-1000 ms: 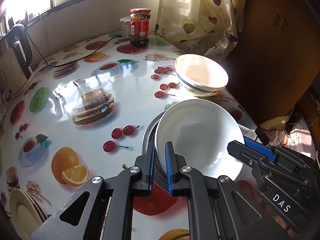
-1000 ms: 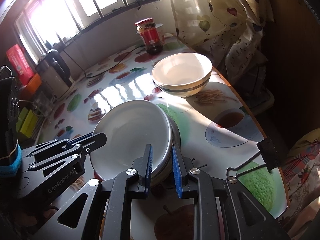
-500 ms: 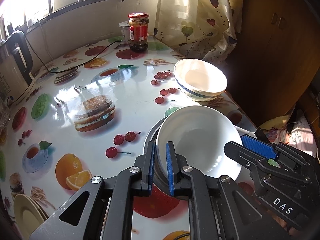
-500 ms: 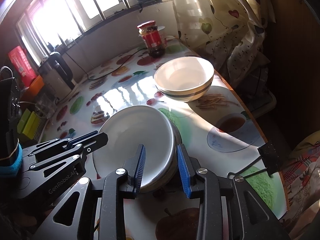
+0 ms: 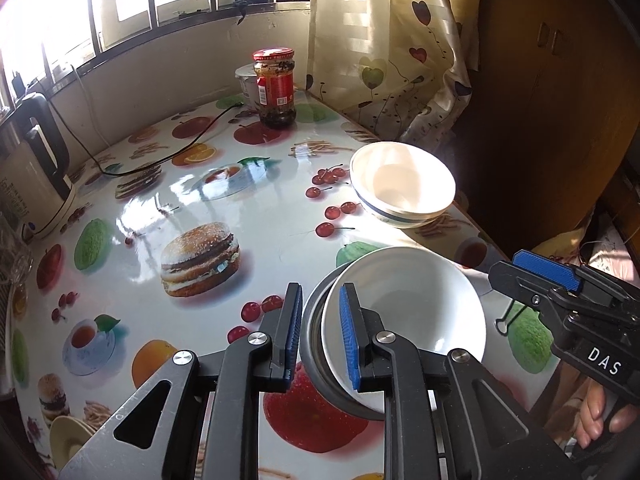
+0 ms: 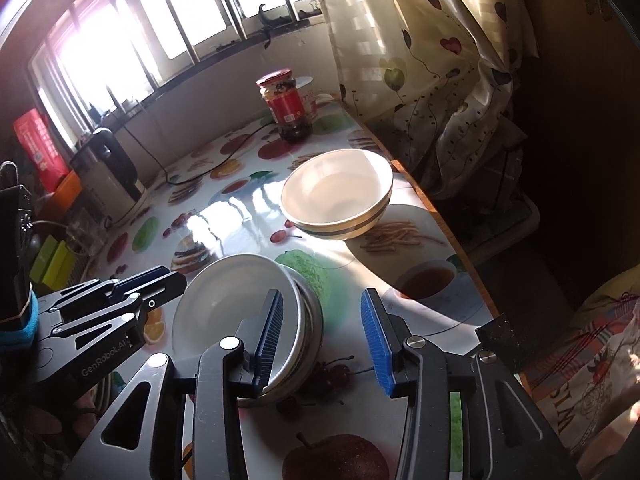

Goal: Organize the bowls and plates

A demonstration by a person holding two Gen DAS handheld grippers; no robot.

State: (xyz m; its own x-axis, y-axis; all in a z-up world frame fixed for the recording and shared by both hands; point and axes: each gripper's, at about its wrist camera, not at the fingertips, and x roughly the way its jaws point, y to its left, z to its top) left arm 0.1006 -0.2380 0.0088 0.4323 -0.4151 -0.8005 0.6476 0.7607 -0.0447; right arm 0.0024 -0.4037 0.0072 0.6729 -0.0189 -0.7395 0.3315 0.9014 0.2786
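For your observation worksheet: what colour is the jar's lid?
Red; the jar's lid shows best in the left wrist view.

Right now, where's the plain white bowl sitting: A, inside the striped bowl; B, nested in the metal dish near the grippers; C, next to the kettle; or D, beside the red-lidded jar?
B: the plain white bowl rests tilted inside the metal dish, apart from the striped bowl, far from the jar.

A plain white bowl point(image 5: 412, 304) sits nested in a grey metal dish point(image 5: 316, 344) near my edge of the fruit-print table, tilted slightly; beyond it, well apart, a cream bowl with a dark band point(image 5: 402, 184) stands upright in sunlight by the table's right edge
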